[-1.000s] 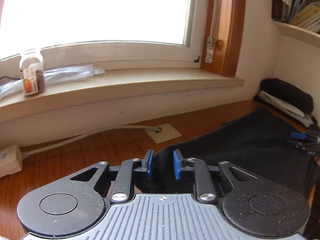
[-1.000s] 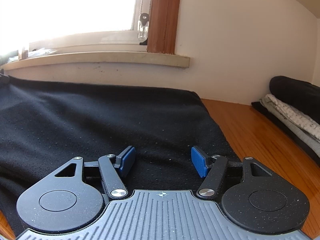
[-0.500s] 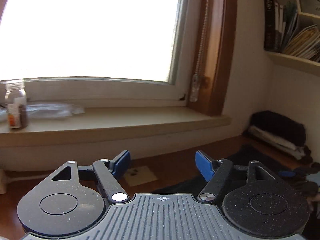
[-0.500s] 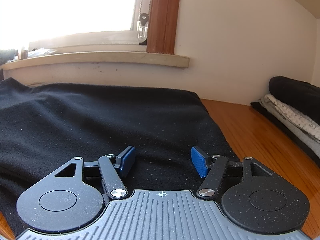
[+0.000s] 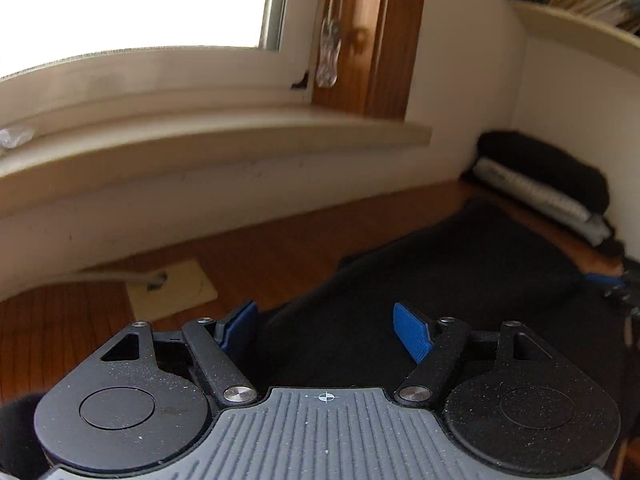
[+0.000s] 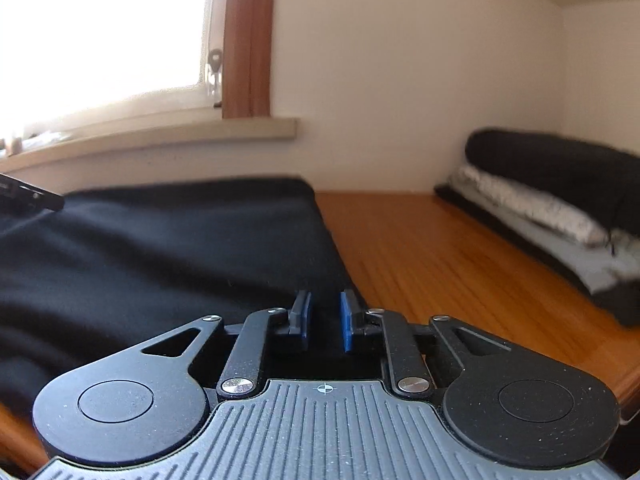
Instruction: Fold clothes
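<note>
A black cloth (image 5: pixel 460 264) (image 6: pixel 180 248) lies spread on the wooden table (image 6: pixel 420 248). My left gripper (image 5: pixel 326 330) hovers over the cloth's near left edge. Its jaws are opening and stand wide, with the cloth under them and nothing pinched. My right gripper (image 6: pixel 324 320) is at the cloth's right edge. Its jaws are closing, the blue pads are narrow, and the dark edge of the cloth sits between them. A blue bit of the right gripper (image 5: pixel 600 280) shows at the far right of the left wrist view.
A stack of folded clothes (image 6: pixel 540 200) (image 5: pixel 540 184), black on top of pale ones, lies against the right wall. A window sill (image 5: pixel 200 140) runs along the back. A beige cable plate (image 5: pixel 172 288) sits on the table left of the cloth. Books fill a shelf (image 5: pixel 580 0) above.
The left gripper let go of the cloth's corner, opened wide and swung right and down over the cloth. The right gripper slid to the cloth's right edge and its pads drew close together.
</note>
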`<state>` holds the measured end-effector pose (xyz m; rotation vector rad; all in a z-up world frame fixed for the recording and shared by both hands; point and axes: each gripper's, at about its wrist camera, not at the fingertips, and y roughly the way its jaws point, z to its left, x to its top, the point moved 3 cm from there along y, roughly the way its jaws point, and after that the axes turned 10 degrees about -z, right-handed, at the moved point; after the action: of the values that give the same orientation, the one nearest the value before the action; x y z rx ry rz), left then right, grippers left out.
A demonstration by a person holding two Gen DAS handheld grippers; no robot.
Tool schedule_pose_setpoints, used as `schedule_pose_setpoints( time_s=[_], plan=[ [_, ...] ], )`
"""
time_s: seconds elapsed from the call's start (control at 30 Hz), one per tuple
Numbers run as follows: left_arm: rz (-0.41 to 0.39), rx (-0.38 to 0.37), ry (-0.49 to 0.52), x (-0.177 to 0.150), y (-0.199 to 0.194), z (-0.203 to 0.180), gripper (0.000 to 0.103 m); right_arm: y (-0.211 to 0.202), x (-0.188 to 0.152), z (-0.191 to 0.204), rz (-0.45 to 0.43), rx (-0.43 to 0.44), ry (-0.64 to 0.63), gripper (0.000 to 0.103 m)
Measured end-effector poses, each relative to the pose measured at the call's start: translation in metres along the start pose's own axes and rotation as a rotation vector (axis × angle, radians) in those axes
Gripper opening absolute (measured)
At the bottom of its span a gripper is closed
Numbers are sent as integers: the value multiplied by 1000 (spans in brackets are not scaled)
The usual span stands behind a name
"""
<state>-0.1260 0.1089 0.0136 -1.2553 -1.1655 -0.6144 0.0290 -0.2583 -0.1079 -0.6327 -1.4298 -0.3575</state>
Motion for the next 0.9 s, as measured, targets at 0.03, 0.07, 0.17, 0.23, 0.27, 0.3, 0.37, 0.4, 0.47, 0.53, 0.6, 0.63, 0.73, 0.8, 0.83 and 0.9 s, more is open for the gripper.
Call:
schedule_pose_setpoints(
  time_s=[0.03, 0.07, 0.17, 0.23, 0.27, 0.3, 0.37, 0.4, 0.47, 0.53, 0.6, 0.63, 0.73, 0.8, 0.83, 0.9],
  plan=[
    [13, 6, 6, 0, 1, -1, 79, -1, -2, -1, -7, 5, 6, 16],
    [25, 12, 12, 0, 3, -1, 80, -2, -3, -1, -10, 4, 0, 16],
    [26, 12, 16, 0, 4, -1, 81, 1, -6, 12, -10, -27, -111, 19],
    [25, 13, 8, -4, -2, 1, 81, 1, -9, 19, -12, -43, -173, 19],
    [29, 20, 14, -4, -1, 0, 81, 2, -9, 20, -7, -48, -189, 19],
    [34, 27, 21, -5, 0, -1, 81, 3, -8, 21, 2, -51, -201, 19],
    [47, 40, 45, -5, 3, -5, 81, 6, -7, 22, 16, -56, -219, 19],
    [56, 46, 60, -4, 4, -8, 81, 6, -7, 21, 15, -55, -220, 19],
    [65, 48, 69, -4, 9, -11, 81, 7, -7, 17, 15, -46, -221, 20],
    [73, 48, 69, -3, 16, -13, 82, 10, -5, 10, 25, -32, -212, 21],
    [84, 50, 76, -1, 26, -16, 82, 15, -1, 0, 41, -28, -203, 30],
    [87, 51, 82, 0, 31, -18, 83, 18, 1, -6, 48, -29, -193, 33],
    [91, 54, 95, 3, 43, -23, 84, 26, 5, -32, 70, -14, -91, 46],
    [88, 52, 91, 4, 44, -22, 84, 27, 5, -47, 76, 12, 0, 49],
    [85, 50, 85, 3, 43, -21, 84, 27, 4, -48, 67, 21, 8, 49],
    [74, 44, 66, 3, 40, -19, 84, 23, 1, -45, 45, 8, -2, 49]
  ],
)
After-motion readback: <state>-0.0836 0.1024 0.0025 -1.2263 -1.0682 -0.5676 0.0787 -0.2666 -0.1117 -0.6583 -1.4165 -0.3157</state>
